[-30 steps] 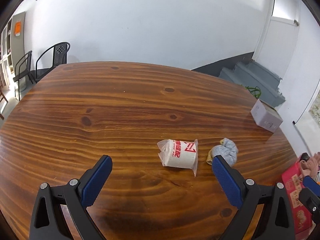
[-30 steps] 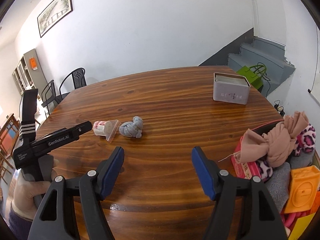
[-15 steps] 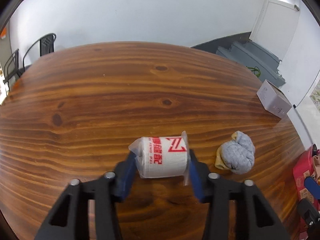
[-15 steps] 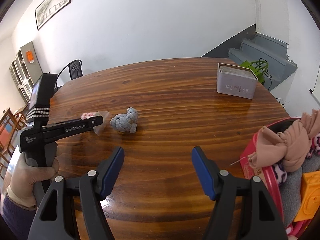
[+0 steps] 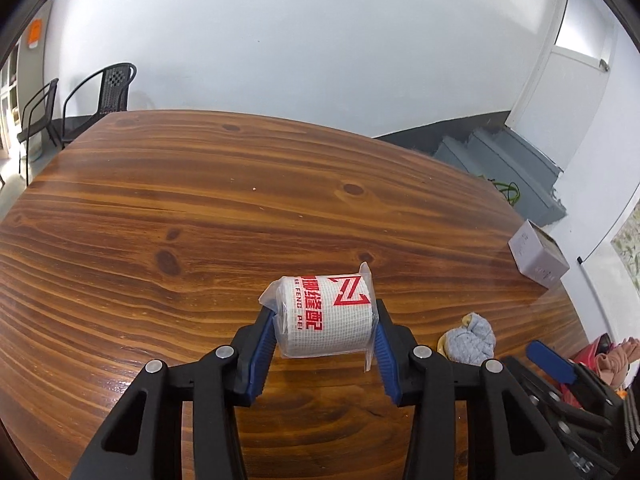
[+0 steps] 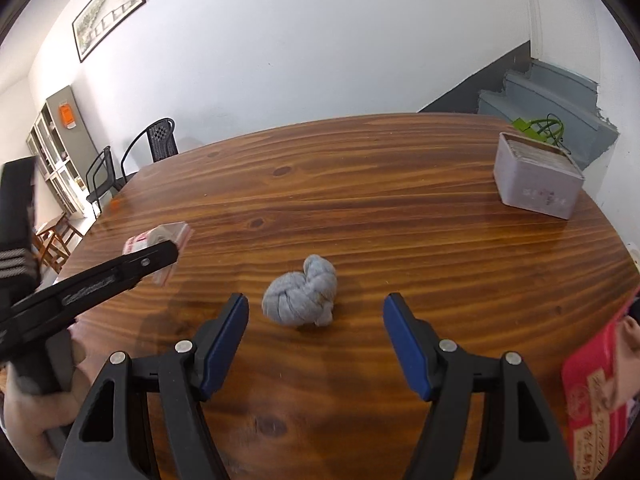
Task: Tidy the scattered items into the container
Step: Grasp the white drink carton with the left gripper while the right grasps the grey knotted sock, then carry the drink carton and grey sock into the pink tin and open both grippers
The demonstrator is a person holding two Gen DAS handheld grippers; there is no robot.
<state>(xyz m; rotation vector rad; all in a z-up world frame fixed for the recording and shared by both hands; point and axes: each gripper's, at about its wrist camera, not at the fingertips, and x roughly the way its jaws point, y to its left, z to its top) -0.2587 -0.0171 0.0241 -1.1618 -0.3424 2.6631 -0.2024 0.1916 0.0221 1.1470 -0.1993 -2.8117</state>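
A white roll in clear wrap with red print (image 5: pixel 326 316) sits between the blue pads of my left gripper (image 5: pixel 324 334), which is shut on it and holds it just above the wooden table (image 5: pixel 200 208). The same roll (image 6: pixel 154 238) shows at the left of the right wrist view, behind the left gripper's black arm. A knotted light-blue sock (image 6: pixel 302 298) lies on the table just ahead of my right gripper (image 6: pixel 316 322), whose jaws stand open on either side of it without touching. The red container (image 6: pixel 596 392) sits at the right edge.
A grey rectangular box (image 6: pixel 536 178) stands at the far right of the table. Black chairs (image 6: pixel 132 156) and a cabinet are beyond the table's left end, grey stairs at the back right. A person's hand (image 6: pixel 28 412) holds the left gripper.
My left gripper went forward, shut on the wrapped roll and lifted it slightly. My right gripper moved left and forward from the red container until the blue sock lay just ahead of its jaws.
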